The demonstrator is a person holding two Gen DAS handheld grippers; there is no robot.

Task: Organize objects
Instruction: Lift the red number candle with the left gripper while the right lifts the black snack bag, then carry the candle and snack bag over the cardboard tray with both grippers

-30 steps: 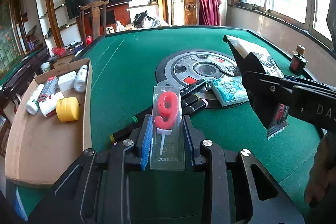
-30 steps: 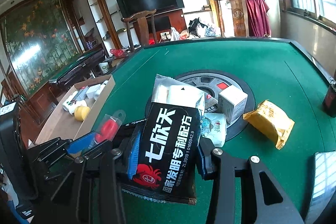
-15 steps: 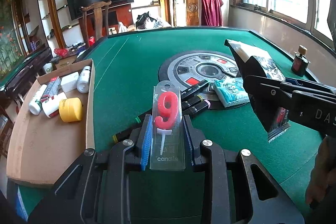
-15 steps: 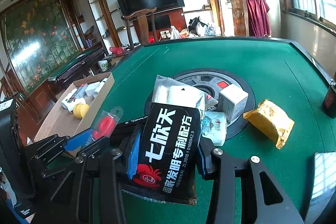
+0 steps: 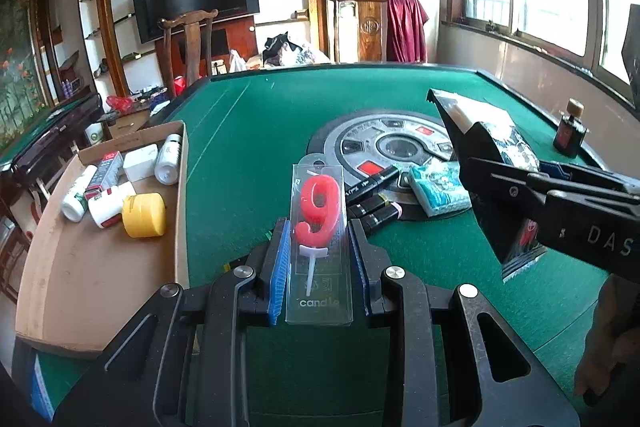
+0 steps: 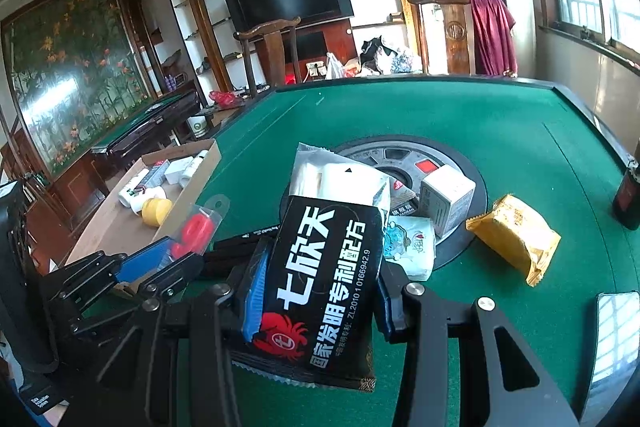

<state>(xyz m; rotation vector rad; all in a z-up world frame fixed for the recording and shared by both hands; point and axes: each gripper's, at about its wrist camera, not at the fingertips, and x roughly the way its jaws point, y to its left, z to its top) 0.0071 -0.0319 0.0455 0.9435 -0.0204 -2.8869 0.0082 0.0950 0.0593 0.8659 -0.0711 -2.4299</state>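
A clear candle pack (image 5: 319, 251) with a red figure nine is pinched between the blue pads of the left hand-held gripper (image 5: 320, 259), and a black packet (image 6: 320, 279) with white lettering is pinched by the right hand-held gripper (image 6: 318, 291). Both loads are held above the green surface (image 5: 248, 147).

The step in hand is judged to be the carrying of these two things to the cardboard tray (image 5: 100, 279), which lies to the left of and a little ahead of the left hand-held gripper and already holds white bottles and a yellow jar (image 5: 144, 215). To do it well, the candle pack is best kept upright and squarely between the pads, since the smooth plastic may slip. It should be lowered into the bare near part of the tray, clear of the jar and over the tray wall, before the pads are parted. The packet is soft and bulky, so a firm, even squeeze is called for, and the two hand-held grippers should be kept apart on the way.

Both hand-held grippers are pointed forward and tilted downward, side by side, the right one just to the right of the left. Markers (image 5: 372, 183), a teal tissue pack (image 5: 438, 185) and a yellow wrapper (image 6: 516, 239) are left ahead on the surface.
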